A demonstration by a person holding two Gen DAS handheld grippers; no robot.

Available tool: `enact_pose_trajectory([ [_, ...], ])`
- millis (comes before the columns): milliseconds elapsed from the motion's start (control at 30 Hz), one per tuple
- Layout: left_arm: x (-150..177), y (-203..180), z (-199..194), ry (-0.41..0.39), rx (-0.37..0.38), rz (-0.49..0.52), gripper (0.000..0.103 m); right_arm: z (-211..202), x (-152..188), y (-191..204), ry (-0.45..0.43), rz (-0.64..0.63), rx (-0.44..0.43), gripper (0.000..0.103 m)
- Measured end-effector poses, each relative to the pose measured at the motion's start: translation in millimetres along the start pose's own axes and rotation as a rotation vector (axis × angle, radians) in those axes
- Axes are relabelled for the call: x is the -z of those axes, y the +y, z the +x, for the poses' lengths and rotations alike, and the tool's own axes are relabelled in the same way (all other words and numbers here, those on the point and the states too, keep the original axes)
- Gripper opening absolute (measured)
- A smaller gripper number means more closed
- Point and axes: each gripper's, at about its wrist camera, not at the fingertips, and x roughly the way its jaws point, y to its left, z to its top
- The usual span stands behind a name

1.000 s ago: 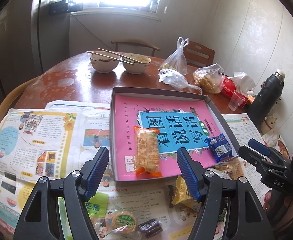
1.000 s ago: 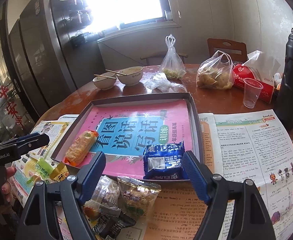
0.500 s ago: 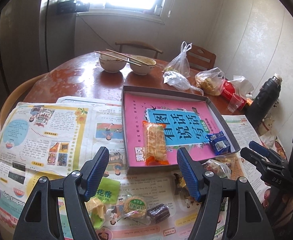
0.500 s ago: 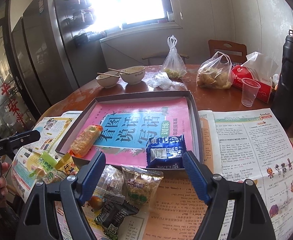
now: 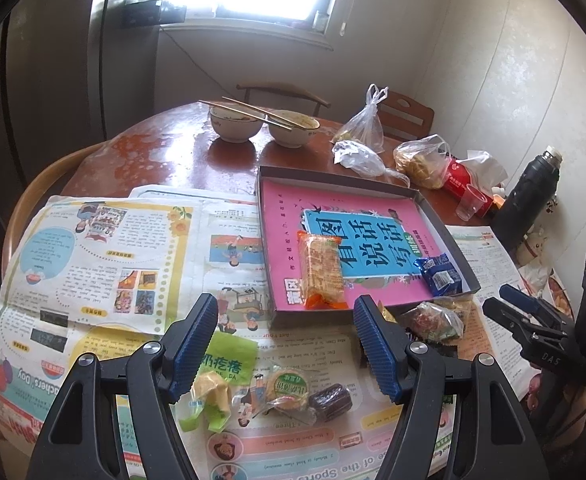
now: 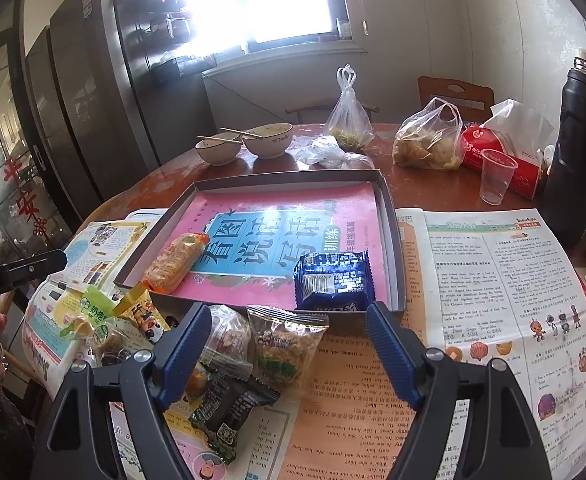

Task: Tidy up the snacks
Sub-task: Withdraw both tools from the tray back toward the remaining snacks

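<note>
both my left claw (image 5: 285,344) and right claw (image 6: 289,352) hang open and empty over loose snacks (image 6: 285,344) on the table just before the tray (image 5: 445,232), so i'd lower squarely onto one packet and pinch its middle.

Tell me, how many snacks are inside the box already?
2. An orange cracker pack lies at the tray's near left edge, and a blue packet lies at its near right corner. The other snacks sit outside on the newspaper; none seems hidden inside.

Box (image 6: 389,208) centre bare; orange pack (image 6: 175,260), blue pack (image 6: 333,284) crowd near edge.
</note>
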Motion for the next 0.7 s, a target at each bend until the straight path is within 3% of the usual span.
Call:
enact_pose_trajectory([
  [700, 19.6, 18.4, -7.6, 0.041, -0.058, -0.017, 0.072, -6.3, 9.9, 0.0, 0.013, 0.003, -0.001, 0.079],
])
